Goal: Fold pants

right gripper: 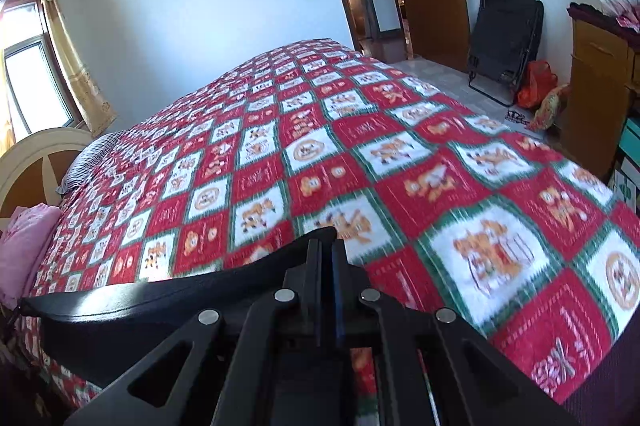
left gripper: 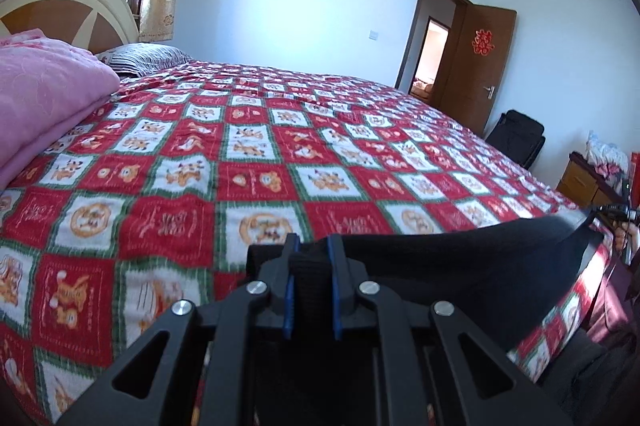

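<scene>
Two grippers hold black pants (left gripper: 460,258) stretched above a red checked bedspread (left gripper: 224,146); left gripper (left gripper: 311,258) pinches a bunched edge; right gripper (right gripper: 327,258) clamps another, fingers pressed together.

Most of the black pants (left gripper: 460,266) is hidden: in the left wrist view the cloth is covered below by the left gripper (left gripper: 312,266) and cut off at the lower right. In the right wrist view the pants (right gripper: 160,302) run under the right gripper (right gripper: 326,262), so which part is pinched cannot be told. The bedspread (right gripper: 440,186) print is blurred nearby (motion smear). The pink blanket (left gripper: 44,98) is cropped at the left edge.
</scene>
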`<state>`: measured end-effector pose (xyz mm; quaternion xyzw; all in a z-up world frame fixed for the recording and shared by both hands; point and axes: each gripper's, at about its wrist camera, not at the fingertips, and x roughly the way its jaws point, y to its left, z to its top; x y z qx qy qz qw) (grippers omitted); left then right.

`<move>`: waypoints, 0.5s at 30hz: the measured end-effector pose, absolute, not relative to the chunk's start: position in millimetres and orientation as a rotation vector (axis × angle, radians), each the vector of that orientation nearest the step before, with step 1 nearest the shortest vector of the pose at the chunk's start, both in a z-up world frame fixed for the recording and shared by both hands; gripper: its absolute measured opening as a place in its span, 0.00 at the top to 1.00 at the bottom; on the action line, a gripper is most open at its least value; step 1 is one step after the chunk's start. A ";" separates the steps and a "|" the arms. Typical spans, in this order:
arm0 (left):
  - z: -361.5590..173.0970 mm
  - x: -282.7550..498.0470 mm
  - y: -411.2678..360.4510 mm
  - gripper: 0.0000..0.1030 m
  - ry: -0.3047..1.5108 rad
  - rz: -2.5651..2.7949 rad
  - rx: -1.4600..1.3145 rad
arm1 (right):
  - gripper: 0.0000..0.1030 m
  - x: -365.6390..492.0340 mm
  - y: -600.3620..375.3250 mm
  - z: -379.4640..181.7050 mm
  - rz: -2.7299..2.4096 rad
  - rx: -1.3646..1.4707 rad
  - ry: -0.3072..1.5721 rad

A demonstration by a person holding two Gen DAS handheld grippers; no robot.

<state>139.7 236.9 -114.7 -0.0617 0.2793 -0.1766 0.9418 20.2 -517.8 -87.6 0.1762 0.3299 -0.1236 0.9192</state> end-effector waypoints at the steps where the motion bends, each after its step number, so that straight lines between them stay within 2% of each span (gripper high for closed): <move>1: -118.6 134.4 235.8 0.86 0.576 -0.360 -0.106 | 0.96 16.0 -518.1 -92.0 -0.252 0.361 0.689; 7: -147.9 119.1 230.9 0.82 0.644 -0.338 -0.006 | 0.96 -4.3 -515.8 -113.8 -0.250 0.335 0.751; 13: -155.5 110.0 240.4 0.65 0.649 -0.311 -0.010 | 0.96 -15.6 -511.7 -113.6 -0.232 0.285 0.784; 15: -155.4 106.4 246.4 0.54 0.648 -0.304 -0.016 | 0.94 -21.9 -510.9 -109.7 -0.224 0.275 0.779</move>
